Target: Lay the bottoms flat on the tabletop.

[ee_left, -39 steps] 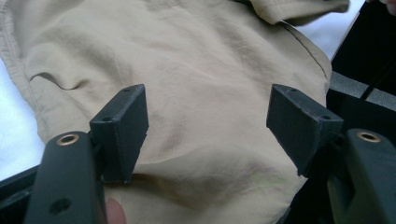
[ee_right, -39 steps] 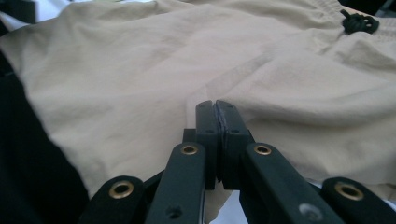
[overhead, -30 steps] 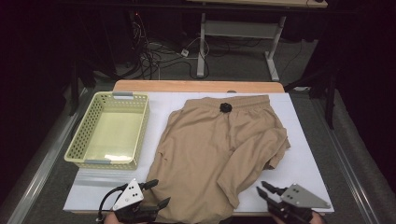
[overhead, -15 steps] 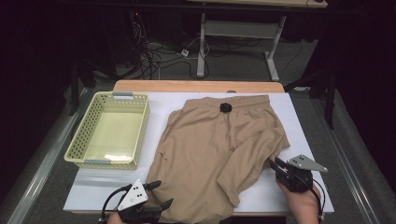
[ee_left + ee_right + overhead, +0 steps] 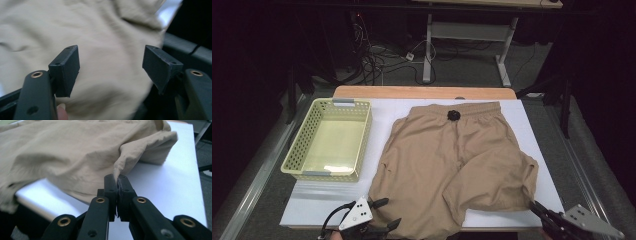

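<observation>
Right tongs (image 5: 117,181) pressed together, pinching a small fold of the tan shorts (image 5: 452,160) at the hem of the leg nearest them; the jaws have just been closing on that cloth. Left tongs (image 5: 111,67) spread, nothing clamped, hovering over the other leg at the near edge. Shorts lie flat on the white worktop (image 5: 542,145), waistband away from the person. Yellow perforated basket (image 5: 292,160) sits beside them, left.
</observation>
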### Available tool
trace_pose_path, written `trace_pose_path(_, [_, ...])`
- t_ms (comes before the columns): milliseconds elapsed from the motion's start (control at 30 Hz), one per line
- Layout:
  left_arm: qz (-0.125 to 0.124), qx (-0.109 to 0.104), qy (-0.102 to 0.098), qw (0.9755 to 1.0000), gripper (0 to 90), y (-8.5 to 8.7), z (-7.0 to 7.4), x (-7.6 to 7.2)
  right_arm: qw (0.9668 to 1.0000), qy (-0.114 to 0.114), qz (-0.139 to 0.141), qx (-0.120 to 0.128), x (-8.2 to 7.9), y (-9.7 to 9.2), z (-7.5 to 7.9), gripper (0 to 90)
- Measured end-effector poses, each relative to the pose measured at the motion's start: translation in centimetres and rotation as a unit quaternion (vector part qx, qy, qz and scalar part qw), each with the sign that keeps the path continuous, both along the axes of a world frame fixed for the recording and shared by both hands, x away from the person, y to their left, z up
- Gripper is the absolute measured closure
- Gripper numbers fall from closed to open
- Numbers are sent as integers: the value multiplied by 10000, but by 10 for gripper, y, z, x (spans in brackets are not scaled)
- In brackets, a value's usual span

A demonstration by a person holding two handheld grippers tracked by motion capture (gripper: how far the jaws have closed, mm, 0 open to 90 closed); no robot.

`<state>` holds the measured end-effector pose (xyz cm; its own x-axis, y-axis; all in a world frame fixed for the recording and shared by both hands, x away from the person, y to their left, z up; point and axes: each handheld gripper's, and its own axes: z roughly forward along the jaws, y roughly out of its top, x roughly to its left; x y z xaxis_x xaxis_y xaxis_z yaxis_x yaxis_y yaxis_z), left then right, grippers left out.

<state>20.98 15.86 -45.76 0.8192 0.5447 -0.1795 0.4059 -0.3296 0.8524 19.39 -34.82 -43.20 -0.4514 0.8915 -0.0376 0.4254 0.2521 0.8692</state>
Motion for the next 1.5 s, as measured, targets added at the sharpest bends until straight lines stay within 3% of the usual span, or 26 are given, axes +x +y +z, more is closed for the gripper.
trace_pose_path(33, [-150,-156,106,9997,294,-6,5,-2,10000,5,-1,5,-7,-3,-1,885])
trace_pose_path(67, [-294,-155,37,9994,306,-14,9,-6,10000,32,-5,0,-14,-6,-1,885])
trace_pose_path(167, [-707,40,-102,9974,343,-43,18,-12,10000,42,-62,-16,-29,-18,-4,884])
trace_pose_path(233, [-943,292,-213,9949,371,-65,19,-14,9999,28,-137,1,-37,-26,-8,881])
trace_pose_path(367, [-1202,566,-218,9909,402,-111,12,-9,9997,100,-201,122,-46,-39,-24,880])
trace_pose_path(433, [-1321,716,-258,9883,408,-134,5,-5,9995,185,-245,35,-49,-45,-29,879])
trace_pose_path(467, [-1354,798,-287,9872,407,-143,2,-5,9994,218,-260,32,-50,-48,-32,879])
trace_pose_path(533, [-1392,1156,-437,9825,399,-165,-9,-3,9990,309,-291,115,-52,-51,-38,878])
trace_pose_path(633, [-1324,1523,-408,9786,388,-184,-23,0,9989,355,-256,190,-52,-51,-40,840])
trace_pose_path(667, [-1283,1700,-492,9758,405,-188,-27,0,9990,321,-239,185,-52,-50,-39,818])
trace_pose_path(733, [-1159,1907,-912,9705,496,-191,-31,-4,9992,253,-230,189,-52,-49,-36,787])
trace_pose_path(767, [-1106,1963,-1003,9691,565,-191,-30,-4,9993,244,-216,197,-52,-49,-36,784])
trace_pose_path(833, [-1023,1962,-1004,9700,703,-189,-29,-1,9993,232,-229,202,-52,-49,-35,783])
trace_pose_path(900, [-1131,1905,-901,9710,795,-186,-27,2,9991,255,-248,222,-51,-50,-36,784])
trace_pose_path(1033, [-1372,1437,-630,9780,830,-179,-18,-4,9988,277,-294,275,-50,-52,-37,787])
trace_pose_path(1067, [-1441,1334,-595,9787,830,-178,-15,-7,9988,277,-293,272,-49,-52,-38,789])
trace_pose_path(1200, [-1685,1158,-370,9782,827,-180,-17,-23,9986,304,-337,267,-48,-53,-39,791])
trace_pose_path(1367, [-1835,1479,-458,9707,825,-182,-32,-32,9985,317,-378,231,-44,-54,-40,809])
trace_pose_path(1500, [-1834,1408,-169,9727,819,-177,-40,-26,9985,280,-415,233,-36,-53,-40,790])
